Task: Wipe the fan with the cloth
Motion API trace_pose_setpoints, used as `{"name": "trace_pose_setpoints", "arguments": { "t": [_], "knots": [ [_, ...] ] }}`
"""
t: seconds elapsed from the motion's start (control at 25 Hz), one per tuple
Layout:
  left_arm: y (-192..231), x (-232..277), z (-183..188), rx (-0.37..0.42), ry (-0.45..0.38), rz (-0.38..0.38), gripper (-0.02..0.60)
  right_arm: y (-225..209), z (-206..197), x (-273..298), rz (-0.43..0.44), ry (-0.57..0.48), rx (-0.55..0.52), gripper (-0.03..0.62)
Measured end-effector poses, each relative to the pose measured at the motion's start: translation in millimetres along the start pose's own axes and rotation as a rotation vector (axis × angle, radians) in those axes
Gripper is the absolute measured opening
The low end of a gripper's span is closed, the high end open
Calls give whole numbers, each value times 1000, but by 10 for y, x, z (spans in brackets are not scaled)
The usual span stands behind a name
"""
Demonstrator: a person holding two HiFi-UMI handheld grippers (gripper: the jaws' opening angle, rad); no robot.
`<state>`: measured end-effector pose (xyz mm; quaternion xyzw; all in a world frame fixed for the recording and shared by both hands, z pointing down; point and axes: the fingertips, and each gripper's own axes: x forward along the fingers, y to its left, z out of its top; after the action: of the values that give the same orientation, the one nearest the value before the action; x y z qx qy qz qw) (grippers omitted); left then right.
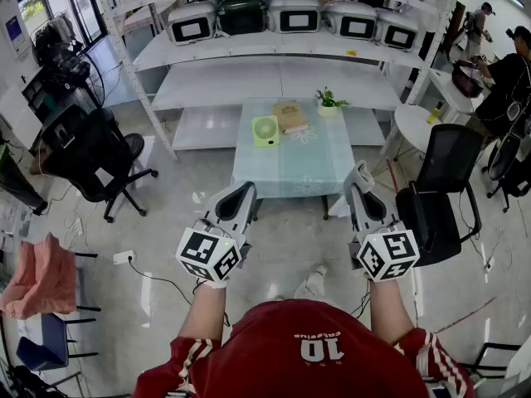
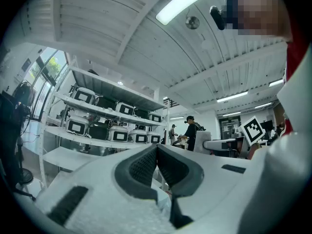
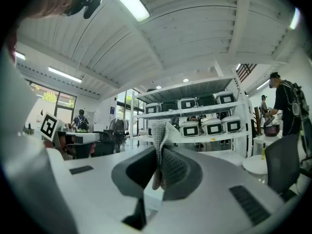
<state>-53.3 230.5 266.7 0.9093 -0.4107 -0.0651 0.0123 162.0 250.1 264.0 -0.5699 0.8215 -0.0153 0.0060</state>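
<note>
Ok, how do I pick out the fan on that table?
Start at the pale table in front of the white shelving. Three things sit at its far end; the fan is the leftmost, next to a flat brown item. It alone is a light green square with a round grille.

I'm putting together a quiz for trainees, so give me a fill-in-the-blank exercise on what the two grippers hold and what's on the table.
1. The right gripper is shut on a grey ____.
2. The left gripper has its jaws together, with ____ between them.
3. On the table, the fan is coloured ____.
4. The brown book lies between the fan and the potted ____.
Missing words: cloth; nothing; green; plant.
</note>
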Motion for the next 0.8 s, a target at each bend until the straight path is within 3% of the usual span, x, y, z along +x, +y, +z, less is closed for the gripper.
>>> {"name": "trace_pose_setpoints", "arguments": {
  "t": [0.8],
  "knots": [
    [4, 0, -41, -20, 3, -17, 5, 139, 5, -6, 41, 11, 2, 20]
  ]
}}
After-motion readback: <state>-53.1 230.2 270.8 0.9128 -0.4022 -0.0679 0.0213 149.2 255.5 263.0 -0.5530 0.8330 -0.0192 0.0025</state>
